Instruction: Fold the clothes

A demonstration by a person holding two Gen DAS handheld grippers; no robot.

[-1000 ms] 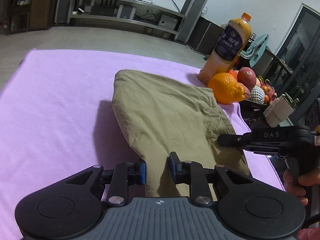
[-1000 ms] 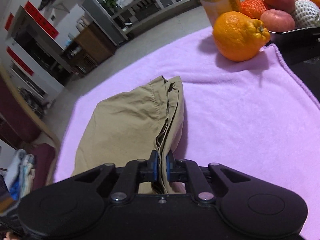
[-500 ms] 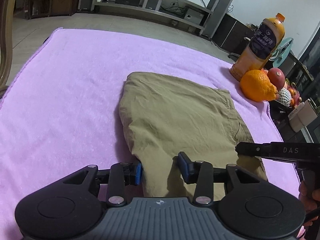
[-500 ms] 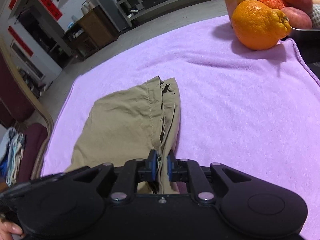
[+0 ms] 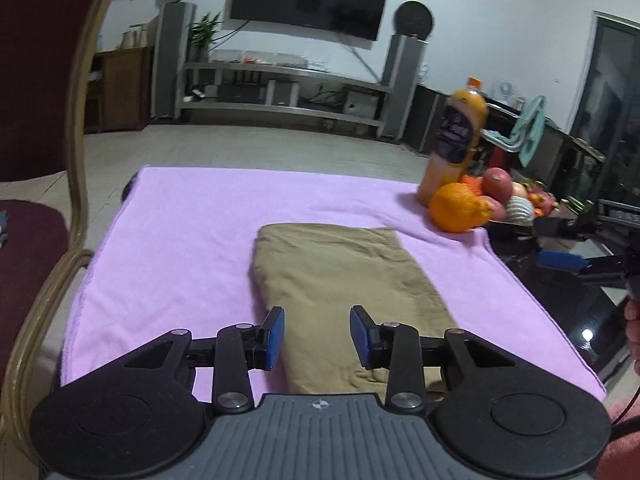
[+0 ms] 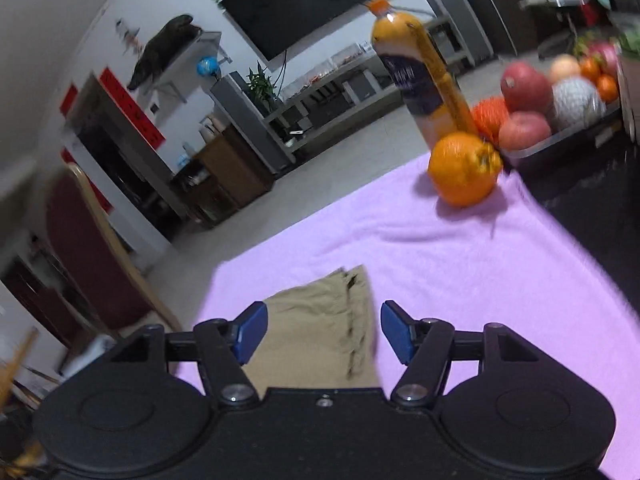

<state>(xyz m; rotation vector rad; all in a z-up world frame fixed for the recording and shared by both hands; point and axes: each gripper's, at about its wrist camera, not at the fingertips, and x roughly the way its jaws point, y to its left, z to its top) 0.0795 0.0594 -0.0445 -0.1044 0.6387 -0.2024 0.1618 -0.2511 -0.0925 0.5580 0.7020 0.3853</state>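
Left-wrist view: an orange point(image 5: 458, 208) sat at the right of the frame on the far right corner of the purple towel point(image 5: 180, 240), just in front of a juice bottle point(image 5: 456, 140), with a tray of fruit point(image 5: 516, 204) beside it to the right. A chair frame point(image 5: 76, 152) curved down the left edge. None of these lay against the folded khaki garment point(image 5: 340, 280), which rested flat at the middle of the frame on the towel, its long axis running from the lower edge up towards the far side, folded end away from me. My left gripper point(image 5: 317, 338) was released, its jaws just narrowed, above the garment's near end and gripping nothing. My right gripper point(image 6: 323, 332) was likewise released, its jaws just widened, the cloth lying free below them.
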